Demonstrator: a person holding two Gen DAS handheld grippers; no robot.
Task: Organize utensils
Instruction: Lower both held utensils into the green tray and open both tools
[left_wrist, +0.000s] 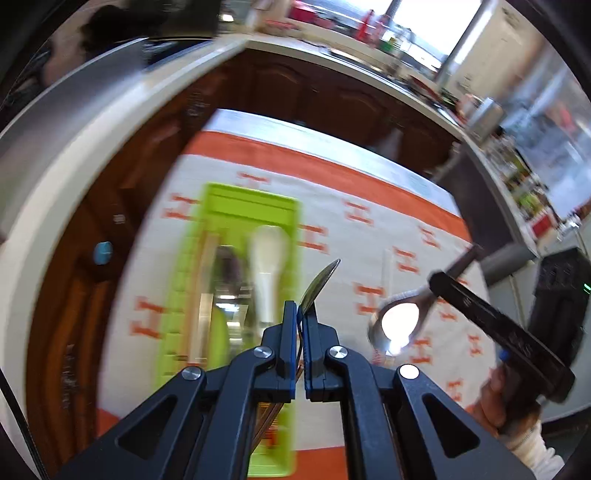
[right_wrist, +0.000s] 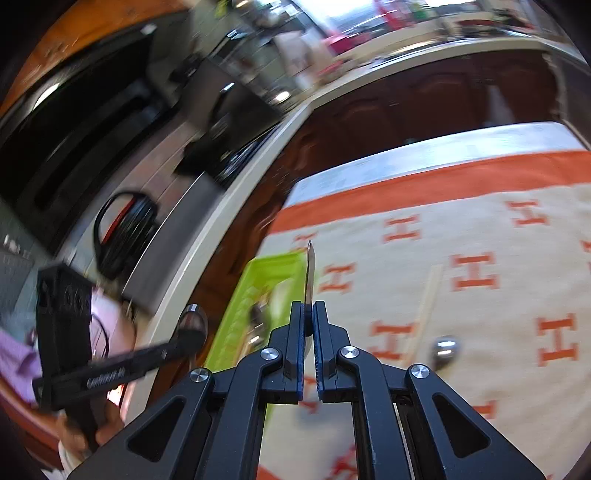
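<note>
My left gripper (left_wrist: 300, 312) is shut on a metal spoon (left_wrist: 320, 283), held edge-on above the table, right of the green utensil tray (left_wrist: 288, 214). The tray holds a white spoon (left_wrist: 269, 258) and other blurred utensils. My right gripper (right_wrist: 309, 310) is shut on another metal spoon (right_wrist: 310, 273), also edge-on; in the left wrist view its bowl (left_wrist: 397, 325) hangs over the cloth at the right. The left gripper's spoon shows in the right wrist view (right_wrist: 192, 325) at the left. The tray (right_wrist: 258, 280) lies left of my right gripper.
A white cloth with orange H marks and an orange border (right_wrist: 480, 229) covers the table. A pale chopstick (right_wrist: 428, 302) and a metal utensil tip (right_wrist: 447, 349) lie on it. Dark wooden cabinets (left_wrist: 295, 88) and a cluttered counter stand behind.
</note>
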